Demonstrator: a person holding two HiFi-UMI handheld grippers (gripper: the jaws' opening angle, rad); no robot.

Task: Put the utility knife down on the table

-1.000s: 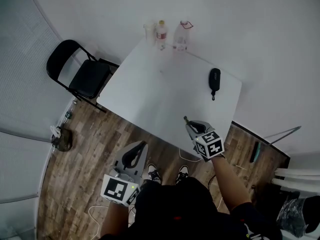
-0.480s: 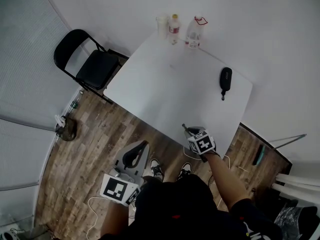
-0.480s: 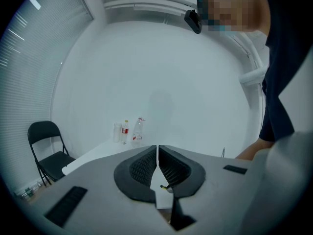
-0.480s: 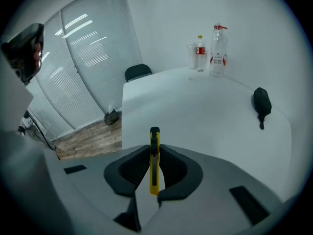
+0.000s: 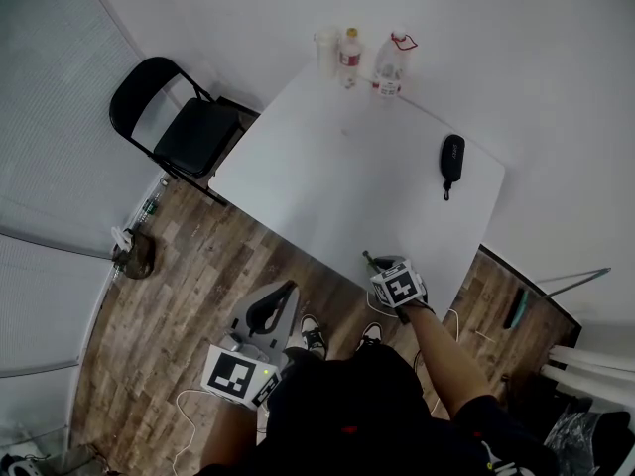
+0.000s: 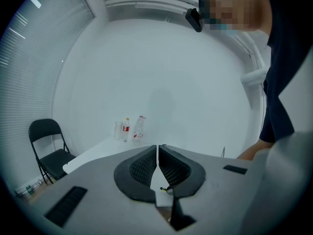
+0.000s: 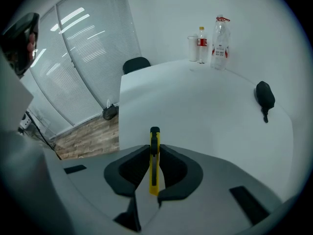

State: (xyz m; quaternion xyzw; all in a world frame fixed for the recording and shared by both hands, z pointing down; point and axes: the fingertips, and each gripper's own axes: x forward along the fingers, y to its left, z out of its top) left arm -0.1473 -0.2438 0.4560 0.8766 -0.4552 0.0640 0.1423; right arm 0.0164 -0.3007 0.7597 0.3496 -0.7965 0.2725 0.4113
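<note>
A yellow utility knife (image 7: pixel 154 160) with a black slider is clamped between the jaws of my right gripper (image 7: pixel 154 148), its tip poking out ahead. In the head view the right gripper (image 5: pixel 379 263) hangs over the near edge of the white table (image 5: pixel 327 186), the knife's tip (image 5: pixel 368 259) showing in front of it. My left gripper (image 5: pixel 281 294) is held lower, over the wooden floor beside the person's legs. Its jaws are pressed together with nothing between them in the left gripper view (image 6: pixel 157 153).
A black pouch (image 5: pixel 452 159) lies near the table's right edge. Two bottles (image 5: pixel 390 65) and a clear cup (image 5: pixel 325 50) stand at the far corner. A black folding chair (image 5: pixel 184 127) stands to the left of the table. A dark bag (image 5: pixel 132 256) sits on the floor.
The right gripper with the knife has drawn slightly back toward the table's near edge. The head view has shifted a little, so the table sits higher and further right. The left gripper has barely moved.
</note>
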